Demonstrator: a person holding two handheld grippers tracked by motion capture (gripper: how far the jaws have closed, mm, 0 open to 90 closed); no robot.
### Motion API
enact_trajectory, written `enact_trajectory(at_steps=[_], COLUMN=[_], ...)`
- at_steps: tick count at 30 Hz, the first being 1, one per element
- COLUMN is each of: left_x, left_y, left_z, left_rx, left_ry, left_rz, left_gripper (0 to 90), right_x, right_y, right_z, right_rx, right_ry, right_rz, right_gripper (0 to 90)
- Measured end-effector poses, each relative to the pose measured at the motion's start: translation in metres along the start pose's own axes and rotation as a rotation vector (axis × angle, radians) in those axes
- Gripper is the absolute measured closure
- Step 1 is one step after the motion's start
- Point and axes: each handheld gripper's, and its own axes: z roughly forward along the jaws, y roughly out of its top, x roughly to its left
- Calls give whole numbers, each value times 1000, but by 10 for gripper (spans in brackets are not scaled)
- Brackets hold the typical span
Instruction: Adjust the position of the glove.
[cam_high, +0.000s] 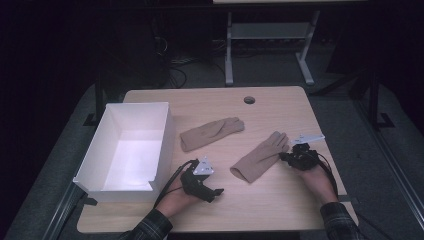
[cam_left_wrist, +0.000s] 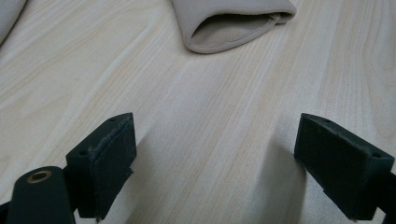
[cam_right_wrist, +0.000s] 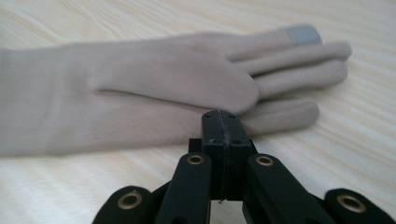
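A wooden tabletop (cam_high: 270, 200) holds two tan gloves and a white box (cam_high: 131, 145). The box sits at the left side of the tabletop. Its top is open, and one near corner has a cut-out.

The far glove (cam_high: 211, 132) lies flat in the middle of the tabletop, just right of the box. Its fingers point to the right.

The near glove (cam_high: 260, 156) lies to the right of the middle, well apart from the far glove. Its fingers point far and right, and its open cuff points near and left. In the right gripper view, the near glove (cam_right_wrist: 154, 105) lies flat with the thumb folded over the palm. One fingertip has a small grey patch.

The right gripper (cam_high: 287, 156) sits by the right edge of the tabletop, held in the person's right hand (cam_high: 316, 181). Its two black jaws are pressed tight together. The tip is right at the edge of the glove, near the thumb. I cannot tell if a bit of cloth is pinched between the jaws.

The left gripper (cam_high: 218, 191) rests near the front of the tabletop, just right of the box, in the person's left hand (cam_high: 175, 200). It points right, toward the cuff of the near glove. In the left gripper view its jaws stand wide apart over bare wood, and it holds nothing. The cuff lies a little way ahead of it.
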Motion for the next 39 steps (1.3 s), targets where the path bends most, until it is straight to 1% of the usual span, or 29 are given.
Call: enact_trajectory(at_steps=[1,2,3,5,7,8,9,10,15,16,17,18,21,22,25,27,28,29,30,31,32,36,39], left_x=[0,0,0,0,0,0,0,0,0,0,0,0,0,0,0,0,1,1,0,0,0,1,0], left_y=[0,0,0,0,0,0,0,0,0,0,0,0,0,0,0,0,0,0,0,0,0,0,0], left_z=[0,0,0,0,0,0,0,0,0,0,0,0,0,0,0,0,0,0,0,0,0,0,0], left_rx=[0,0,0,0,0,-1,-1,-1,-1,0,0,0,2,2,2,2,2,2,0,0,0,0,-2], left_ry=[0,0,0,-1,0,1,0,0,0,0,0,0,-2,-2,-2,-2,1,0,1,1,2,2,1], left_rz=[-2,-2,-2,-1,-1,-1,0,0,1,1,1,1,2,2,2,2,13,9,5,6,6,7,5], left_gripper=[123,123,123,122,122,122,123,122,122,122,122,122,122,122,122,122,122,122,122,123,123,123,123], right_x=[2,5,8,15,23,23,26,34,58,62,62,70,79,82,84,87,87,88,88,88,87,86,83], right_y=[1,2,2,4,5,5,6,9,15,16,16,18,19,19,19,17,17,15,14,13,14,13,10], right_z=[-3,-5,-7,-8,-9,-9,-9,-7,1,2,2,6,12,13,17,23,23,28,30,31,31,31,28], right_rx=[-10,-18,-19,-30,-29,-29,-34,-30,-15,-15,-15,-12,-1,11,17,48,48,65,74,67,68,68,72], right_ry=[8,20,30,53,82,82,91,113,164,174,174,190,204,209,215,207,207,198,200,204,206,215,219], right_rz=[5,1,2,-18,-22,-22,-39,-64,-105,-111,-111,-125,-150,-152,-157,-172,-172,-192,-191,-181,-187,-176,-168], right_gripper=[900,900,900,900,900,900,900,900,900,900,900,900,900,900,900,900,900,900,900,900,900,900,900])
